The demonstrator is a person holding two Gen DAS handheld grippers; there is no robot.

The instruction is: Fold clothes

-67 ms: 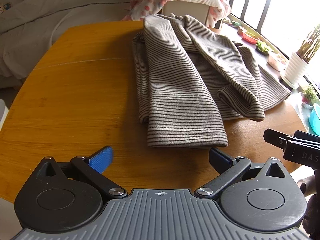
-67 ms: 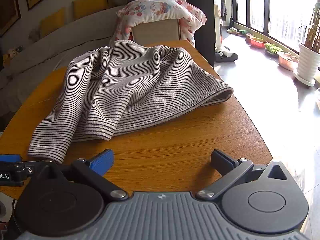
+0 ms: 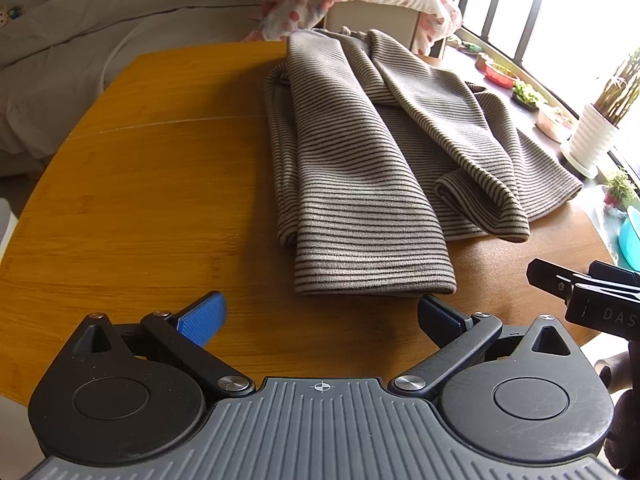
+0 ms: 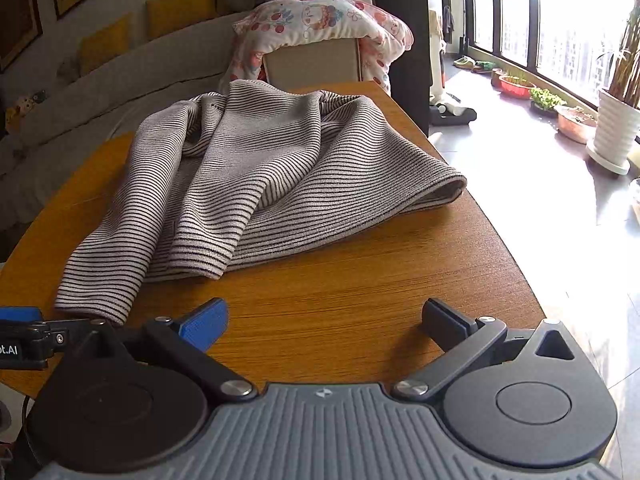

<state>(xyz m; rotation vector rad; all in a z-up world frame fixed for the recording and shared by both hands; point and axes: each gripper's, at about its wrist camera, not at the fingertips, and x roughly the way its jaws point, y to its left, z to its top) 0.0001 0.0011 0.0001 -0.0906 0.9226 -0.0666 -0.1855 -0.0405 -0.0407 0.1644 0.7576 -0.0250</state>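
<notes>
A grey striped sweater (image 3: 360, 168) lies partly folded on the round wooden table (image 3: 160, 184), one side folded over lengthwise and a sleeve lying across the right part. In the right wrist view the sweater (image 4: 260, 184) spreads over the far half of the table (image 4: 360, 304). My left gripper (image 3: 320, 316) is open and empty, just short of the sweater's near hem. My right gripper (image 4: 324, 320) is open and empty over bare wood, short of the sweater. The right gripper also shows at the right edge of the left wrist view (image 3: 584, 296).
A chair draped with a flowered blanket (image 4: 320, 20) stands behind the table. A sofa (image 3: 100, 40) runs along the left. Plant pots (image 4: 616, 128) stand on the floor by the window at the right. The table edge curves off at the right.
</notes>
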